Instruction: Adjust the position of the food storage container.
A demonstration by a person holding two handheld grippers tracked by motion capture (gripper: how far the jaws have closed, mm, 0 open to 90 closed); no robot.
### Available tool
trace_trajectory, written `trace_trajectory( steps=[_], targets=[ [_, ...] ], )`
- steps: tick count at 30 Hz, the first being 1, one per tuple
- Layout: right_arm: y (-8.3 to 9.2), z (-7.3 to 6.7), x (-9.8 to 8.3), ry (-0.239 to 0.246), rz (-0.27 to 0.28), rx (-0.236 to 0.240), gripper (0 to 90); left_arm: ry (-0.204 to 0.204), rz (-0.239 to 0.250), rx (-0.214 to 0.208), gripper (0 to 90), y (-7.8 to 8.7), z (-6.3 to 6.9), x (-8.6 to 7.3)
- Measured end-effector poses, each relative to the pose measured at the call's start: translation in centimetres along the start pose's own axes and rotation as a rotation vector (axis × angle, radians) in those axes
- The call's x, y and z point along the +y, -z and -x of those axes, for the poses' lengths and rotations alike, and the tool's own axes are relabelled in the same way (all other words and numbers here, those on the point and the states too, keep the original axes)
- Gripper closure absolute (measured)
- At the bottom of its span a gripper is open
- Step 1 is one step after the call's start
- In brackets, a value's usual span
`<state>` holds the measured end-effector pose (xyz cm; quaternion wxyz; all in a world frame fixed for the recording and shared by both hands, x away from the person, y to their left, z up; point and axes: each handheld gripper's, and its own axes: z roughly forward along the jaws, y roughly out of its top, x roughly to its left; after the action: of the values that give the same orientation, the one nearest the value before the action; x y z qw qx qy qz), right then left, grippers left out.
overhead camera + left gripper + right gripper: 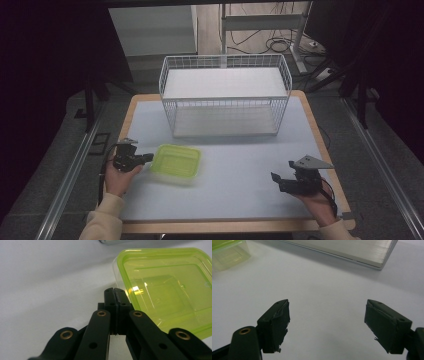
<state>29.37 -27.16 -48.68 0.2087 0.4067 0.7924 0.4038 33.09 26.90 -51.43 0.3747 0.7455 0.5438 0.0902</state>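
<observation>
Your left gripper (114, 291) has its jaws closed, empty, beside the box (170, 287); your right gripper (327, 327) has its jaws wide, empty.

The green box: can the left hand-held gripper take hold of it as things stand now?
Probably not yet. The left hand-held gripper is at the green box, nothing between, but its jaws are shut beside the rim; they must open first.

White wire basket (225, 100), two-tiered, at the table's (240, 195) far middle; cables (280, 45) on the floor beyond.
</observation>
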Motion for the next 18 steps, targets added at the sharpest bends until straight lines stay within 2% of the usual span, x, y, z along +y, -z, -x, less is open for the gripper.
trace_trajectory(
  steps=[4, 7, 11, 18],
  targets=[
    [0.0, 0.0, 0.0, 0.0, 0.001, 0.001, 20.8, -0.005, -0.01, -0.013, 90.0, -0.2, 0.7, 0.0],
    [-0.1, 0.0, 0.1, 0.002, 0.0, 0.001, 20.9, -0.009, -0.026, -0.045, 90.0, -0.5, 1.5, 0.2],
    [0.0, 0.0, 0.1, -0.001, 0.001, 0.001, 20.9, -0.02, -0.038, -0.062, 90.0, -0.8, 2.4, 0.3],
    [0.2, 0.1, 0.1, 0.0, 0.009, -0.002, 20.9, -0.062, -0.072, -0.068, 90.0, -1.5, 4.1, 0.2]
  ],
)
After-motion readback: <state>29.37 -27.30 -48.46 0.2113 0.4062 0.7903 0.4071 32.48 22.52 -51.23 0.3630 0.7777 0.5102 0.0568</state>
